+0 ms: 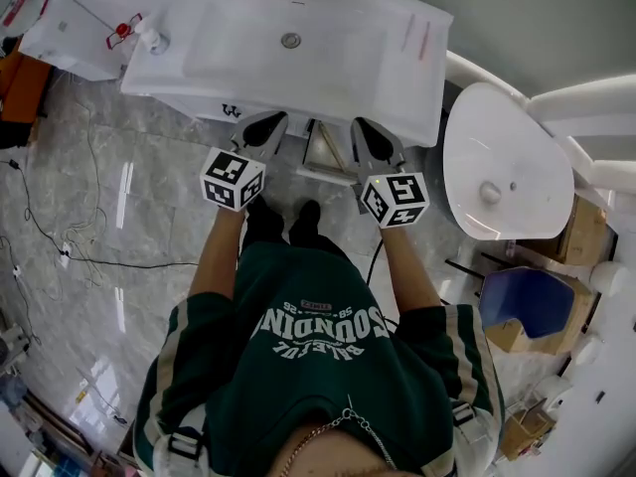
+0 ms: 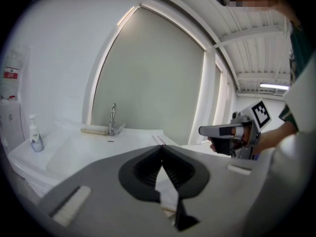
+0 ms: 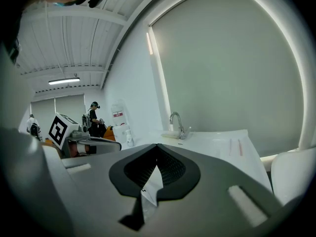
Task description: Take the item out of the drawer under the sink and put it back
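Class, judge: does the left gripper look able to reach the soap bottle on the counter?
Probably yes: the bottle stands exposed at the counter's left corner, nothing between it and the left gripper, though its shut jaws must open first.

Bright white washroom
Glossy grey marble floor (image 1: 129,197) gleams; a tall arched grey-green panel (image 2: 153,73) fills the white wall (image 2: 59,48).

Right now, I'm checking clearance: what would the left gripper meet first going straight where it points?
Most likely the front rim of the white sink, just ahead of the left gripper; depth is unclear, so it might skim over it toward the faucet.
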Tool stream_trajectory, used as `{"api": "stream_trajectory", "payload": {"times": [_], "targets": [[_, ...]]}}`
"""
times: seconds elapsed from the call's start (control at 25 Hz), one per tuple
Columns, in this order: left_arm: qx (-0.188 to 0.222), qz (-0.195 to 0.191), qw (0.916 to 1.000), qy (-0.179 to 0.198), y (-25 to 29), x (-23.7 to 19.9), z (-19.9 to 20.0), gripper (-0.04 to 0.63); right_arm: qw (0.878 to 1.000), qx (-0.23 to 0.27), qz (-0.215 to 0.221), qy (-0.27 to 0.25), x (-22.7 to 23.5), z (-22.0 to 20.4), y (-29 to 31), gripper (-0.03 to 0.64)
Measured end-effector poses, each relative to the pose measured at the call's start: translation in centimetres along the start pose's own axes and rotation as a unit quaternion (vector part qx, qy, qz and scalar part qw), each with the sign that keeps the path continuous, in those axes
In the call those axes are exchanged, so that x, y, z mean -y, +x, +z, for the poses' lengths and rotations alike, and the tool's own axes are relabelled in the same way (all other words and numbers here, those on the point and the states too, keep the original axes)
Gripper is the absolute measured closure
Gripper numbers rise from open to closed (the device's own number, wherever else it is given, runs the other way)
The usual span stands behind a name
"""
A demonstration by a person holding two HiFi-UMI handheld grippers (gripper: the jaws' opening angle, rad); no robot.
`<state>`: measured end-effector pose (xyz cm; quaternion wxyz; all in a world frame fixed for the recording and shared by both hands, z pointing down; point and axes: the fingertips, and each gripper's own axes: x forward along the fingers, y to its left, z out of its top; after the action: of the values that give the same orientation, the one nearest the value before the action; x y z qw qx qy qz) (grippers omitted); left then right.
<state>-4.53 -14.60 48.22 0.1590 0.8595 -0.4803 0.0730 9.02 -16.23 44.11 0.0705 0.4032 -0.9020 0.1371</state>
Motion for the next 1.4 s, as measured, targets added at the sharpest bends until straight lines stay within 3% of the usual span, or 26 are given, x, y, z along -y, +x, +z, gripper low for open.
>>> {"api": "stream_trajectory", "payload": {"times": [0.32, 0.52, 0.8, 1.4], "targets": [[-0.031, -0.015, 0.9992, -0.018, 0.7, 1.3, -3.7, 0.545, 0.999, -0.049, 0.006, 0.014, 0.1, -5.7, -1.1, 0.609], [-0.039, -0.016, 0.9987, -0.028, 0.9, 1.2, -4.8, 0.545, 0.995, -0.097, 0.013, 0.007, 0.1, -9.3, -0.7, 0.541], [-0.05, -0.011, 0.9981, -0.035, 1.0, 0.6, -6.0, 0.545, 0.988, -0.155, 0.019, -0.007, 0.5, -14.3, 0.3, 0.502], [-0.066, 0.015, 0.9954, -0.067, 1.8, -0.8, -10.8, 0.545, 0.957, -0.285, 0.036, -0.028, 3.8, -27.1, 5.0, 0.465]]}}
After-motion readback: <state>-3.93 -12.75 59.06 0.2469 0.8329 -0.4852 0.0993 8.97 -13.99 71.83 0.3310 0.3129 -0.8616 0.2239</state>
